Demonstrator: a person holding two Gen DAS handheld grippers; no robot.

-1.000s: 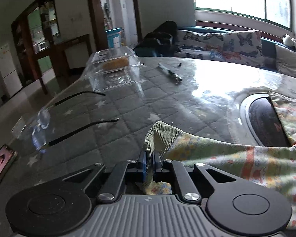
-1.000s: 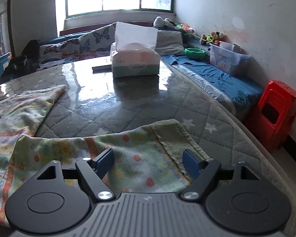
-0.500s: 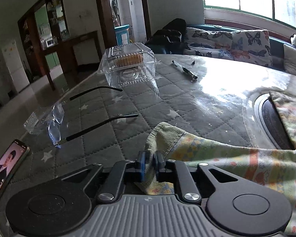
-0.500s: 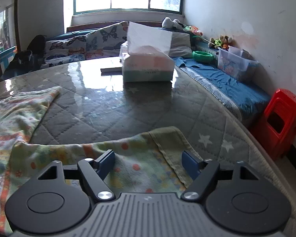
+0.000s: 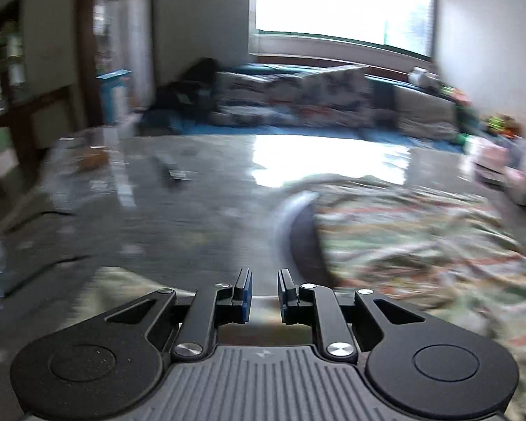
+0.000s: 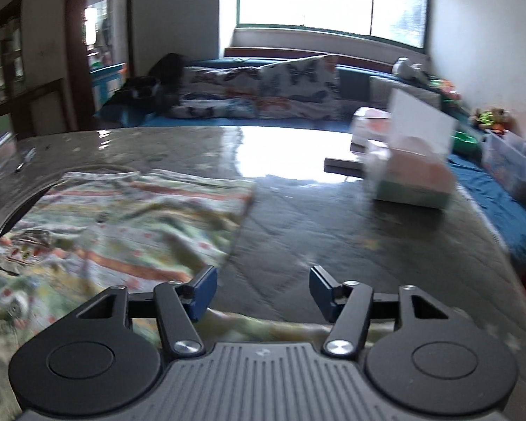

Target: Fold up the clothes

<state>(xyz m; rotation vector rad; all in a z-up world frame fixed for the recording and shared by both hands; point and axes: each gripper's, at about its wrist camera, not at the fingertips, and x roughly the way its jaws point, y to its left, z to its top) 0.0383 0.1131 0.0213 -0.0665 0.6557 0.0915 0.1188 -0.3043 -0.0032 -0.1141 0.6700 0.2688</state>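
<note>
The garment (image 5: 420, 238), a light cloth with green, orange and red print, lies spread on the grey quilted table (image 5: 200, 231). In the blurred left wrist view my left gripper (image 5: 265, 280) hangs above the table with a narrow gap between its blue pads and nothing in it. A cuff of the garment (image 5: 122, 287) lies below it to the left. In the right wrist view the garment (image 6: 122, 217) stretches ahead on the left. My right gripper (image 6: 263, 277) is open and its jaws are closing with nothing between them; a cloth edge (image 6: 249, 326) lies under the fingers.
A tissue box (image 6: 413, 172) stands at the table's right. A pen (image 5: 172, 172) and a blurred clear plastic box (image 5: 87, 154) lie at the far left. A dark round inset (image 5: 305, 242) shows beside the garment. A sofa with butterfly cushions (image 6: 263, 87) runs behind the table.
The left gripper has let go of the cuff and its pads have parted a little. Both grippers have risen and swung round. The right jaws have narrowed.
</note>
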